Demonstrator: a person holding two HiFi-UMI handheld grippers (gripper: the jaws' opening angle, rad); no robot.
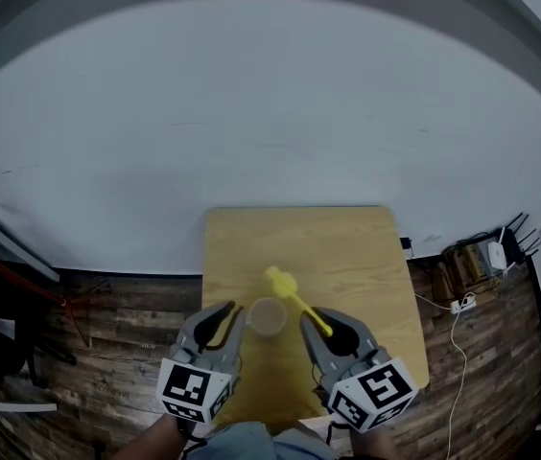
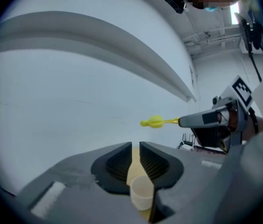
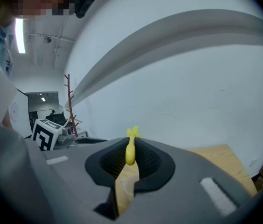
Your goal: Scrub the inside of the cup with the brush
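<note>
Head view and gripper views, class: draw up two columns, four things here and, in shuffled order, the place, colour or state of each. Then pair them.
Things:
1 brush
2 cup
3 left tongs
4 table

Place, colour or state:
a light wood
b upright on the table
c clamped in the right tongs
d jaws slightly apart, gripping nothing

Pairs: 1-c; 2-b; 3-d; 4-a

Light wooden table (image 1: 347, 247), small cup (image 1: 267, 317) upright on it
</note>
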